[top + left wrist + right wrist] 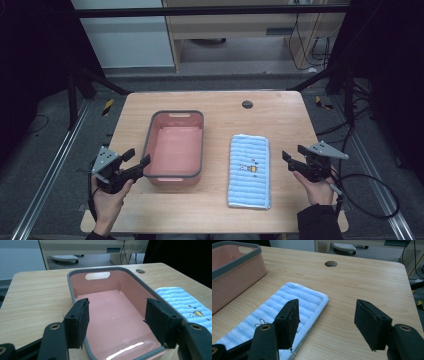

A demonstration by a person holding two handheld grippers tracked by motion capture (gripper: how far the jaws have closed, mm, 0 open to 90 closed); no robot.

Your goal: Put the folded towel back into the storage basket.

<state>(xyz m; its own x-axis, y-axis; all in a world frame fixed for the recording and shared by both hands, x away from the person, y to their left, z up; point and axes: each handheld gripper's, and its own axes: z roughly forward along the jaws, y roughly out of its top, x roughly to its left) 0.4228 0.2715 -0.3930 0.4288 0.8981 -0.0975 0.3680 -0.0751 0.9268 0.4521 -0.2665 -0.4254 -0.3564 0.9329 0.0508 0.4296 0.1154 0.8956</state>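
Observation:
A pink bin [174, 148] with a grey rim sits left of centre on the wooden table, empty inside [112, 312]. A folded blue-and-white striped towel [249, 170] with a small embroidered figure lies flat to its right [294, 305]. My left gripper [137, 158] is open at the bin's near left corner, jaws spread over the near rim [116, 325]. My right gripper [295, 152] is open just right of the towel, holding nothing [327, 322]; its left jaw hangs over the towel's edge.
The wooden table [220, 107] has a round cable hole [247, 104] at the back centre. Bare wood lies behind the towel and along the front edge. Black frame legs and cables surround the table on the floor.

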